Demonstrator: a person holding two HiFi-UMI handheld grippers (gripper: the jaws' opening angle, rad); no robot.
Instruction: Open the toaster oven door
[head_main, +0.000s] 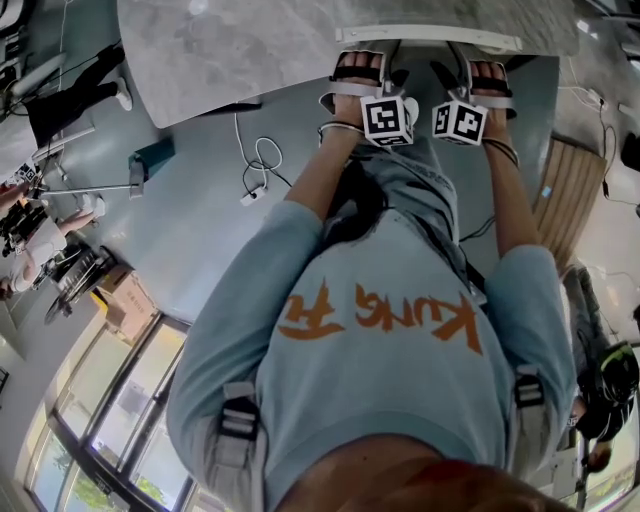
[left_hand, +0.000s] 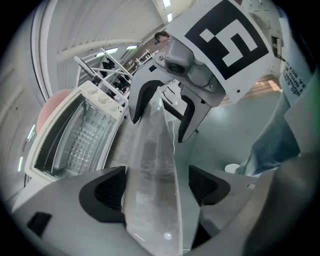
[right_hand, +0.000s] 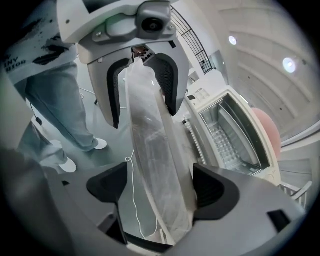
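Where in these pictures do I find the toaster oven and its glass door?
toaster oven (left_hand: 75, 140), left gripper view, on its open inside.
glass door (right_hand: 152, 150), right gripper view, on the middle of the pane.

Grey marble tabletop (head_main: 230, 50) seen at top of head view. White cable (head_main: 250, 195) left coiled on grey floor (head_main: 200, 240). Cardboard box (head_main: 125, 300) set near window (head_main: 120, 410). Pink round object (right_hand: 267, 130) glimpsed, kind unclear.
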